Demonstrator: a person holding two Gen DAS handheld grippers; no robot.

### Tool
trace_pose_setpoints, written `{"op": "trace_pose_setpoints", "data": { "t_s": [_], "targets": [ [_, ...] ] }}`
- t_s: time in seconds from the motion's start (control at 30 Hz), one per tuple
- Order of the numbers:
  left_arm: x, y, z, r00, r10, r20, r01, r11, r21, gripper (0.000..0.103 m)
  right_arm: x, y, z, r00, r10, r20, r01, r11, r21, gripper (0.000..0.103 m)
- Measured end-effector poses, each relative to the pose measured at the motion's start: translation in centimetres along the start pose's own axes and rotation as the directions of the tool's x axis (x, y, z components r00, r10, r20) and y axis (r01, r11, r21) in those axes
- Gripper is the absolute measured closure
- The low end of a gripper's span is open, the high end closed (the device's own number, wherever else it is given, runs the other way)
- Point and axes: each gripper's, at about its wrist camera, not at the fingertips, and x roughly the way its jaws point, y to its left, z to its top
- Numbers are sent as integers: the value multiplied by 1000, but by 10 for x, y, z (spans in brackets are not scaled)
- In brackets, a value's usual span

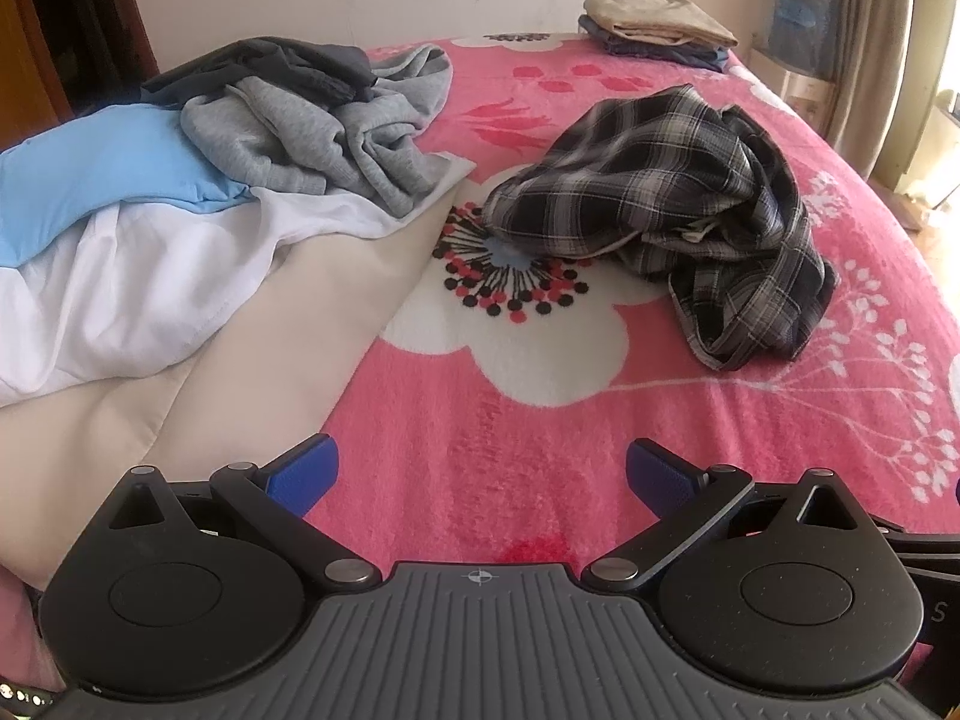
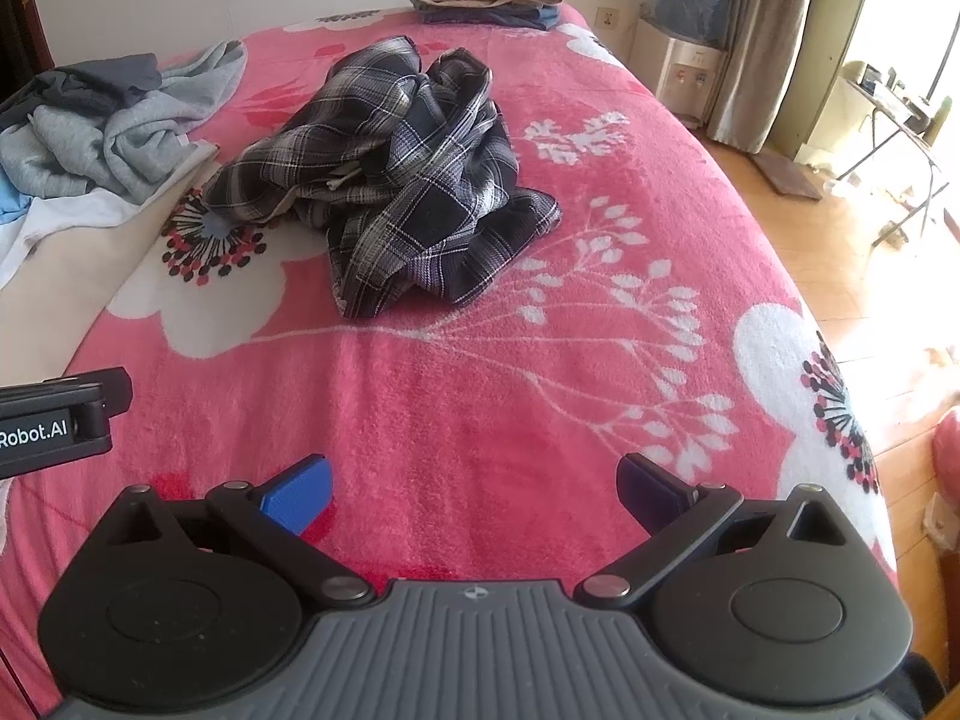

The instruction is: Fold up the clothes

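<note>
Both my grippers hover low over the near end of the pink fleece blanket with white flower prints (image 1: 456, 420). I take the crumpled black-and-white plaid shirt (image 1: 660, 204) as my landmark; it lies heaped on the blanket, ahead of both tools and touched by neither.

Left gripper (image 1: 482, 476): jaws spread wide, blue pads (image 1: 303, 471) far apart, nothing between them but pink pile. The plaid shirt sits ahead and slightly right of it.

Right gripper (image 2: 474, 489): jaws likewise spread wide and empty. The plaid shirt sits ahead and to the left of it (image 2: 384, 180). In the right wrist view a black edge of the left tool shows at the far left, near side of the shirt.

Left of the plaid shirt, near it but apart: a loose pile with a rumpled grey knit sweatshirt (image 1: 318, 132) on top, a dark grey garment (image 1: 270, 69) behind that, a light blue garment (image 1: 108, 168) and a white garment (image 1: 150, 282) spilling toward me. The white one rests on a cream bed sheet (image 1: 270, 348) that meets the pink blanket just left of the shirt.

Beyond the plaid shirt, at the far edge of the bed against the wall: a small folded stack, beige garment (image 1: 654, 15) on top, blue layers under it.

Far right of the shirt, off the bed: a water dispenser (image 2: 684, 66), a beige curtain (image 2: 762, 42), wooden floor (image 2: 870, 276).
</note>
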Motion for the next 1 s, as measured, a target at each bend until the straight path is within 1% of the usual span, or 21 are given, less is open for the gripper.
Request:
{"op": "trace_pose_setpoints", "data": {
  "t_s": [1.0],
  "targets": [
    [-1, 6, -2, 1000, 2, 0, -2, 1000, -13, 0, -3, 7, 0, 1000, -3, 7, 3, 1000, -8, 0]
  ]
}}
